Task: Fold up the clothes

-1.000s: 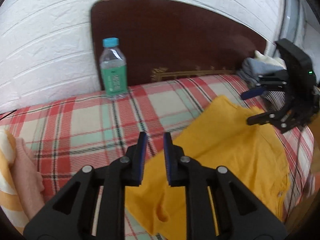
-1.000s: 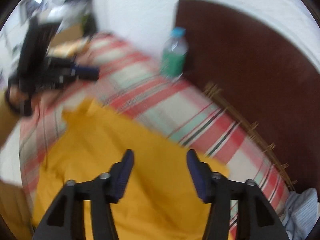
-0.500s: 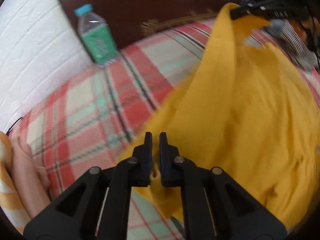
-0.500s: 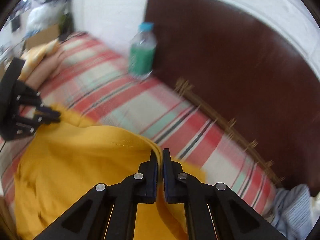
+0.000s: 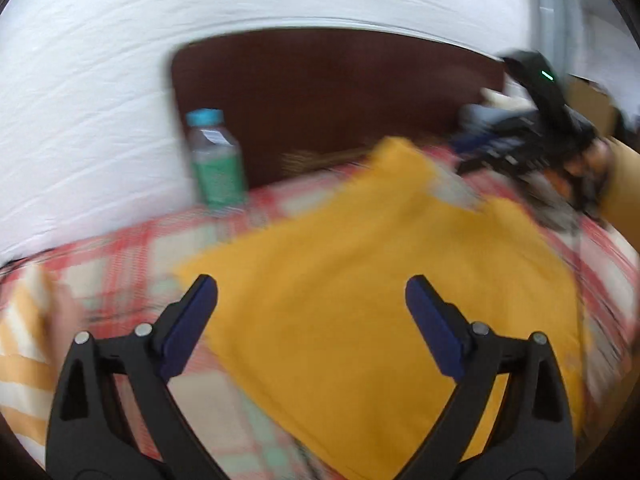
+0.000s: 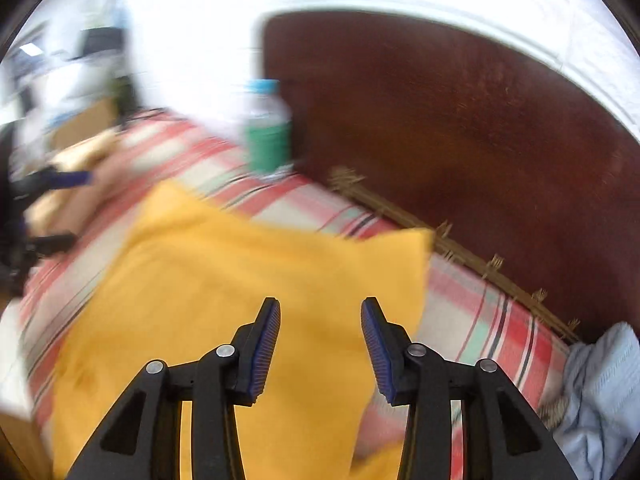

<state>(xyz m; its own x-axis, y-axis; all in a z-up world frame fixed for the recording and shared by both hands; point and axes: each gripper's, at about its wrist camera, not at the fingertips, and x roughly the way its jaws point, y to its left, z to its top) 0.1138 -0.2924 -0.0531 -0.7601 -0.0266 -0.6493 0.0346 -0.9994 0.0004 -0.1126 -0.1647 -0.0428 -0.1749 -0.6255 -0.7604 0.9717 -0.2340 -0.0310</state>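
You had both grippers clamped on the yellow garment (image 5: 360,292) half a second earlier; by this frame you had let go, and it lay spread flat on the plaid bed (image 6: 480,320), so this fold looked placed. Your left gripper (image 5: 311,316) hung over the cloth with jaws wide apart, holding nothing. Your right gripper (image 6: 320,340) had jaws moderately apart, also empty above it.

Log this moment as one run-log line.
left gripper: open, empty | right gripper: open, empty | yellow shirt: lying on plaid bed | bottle: upright by headboard
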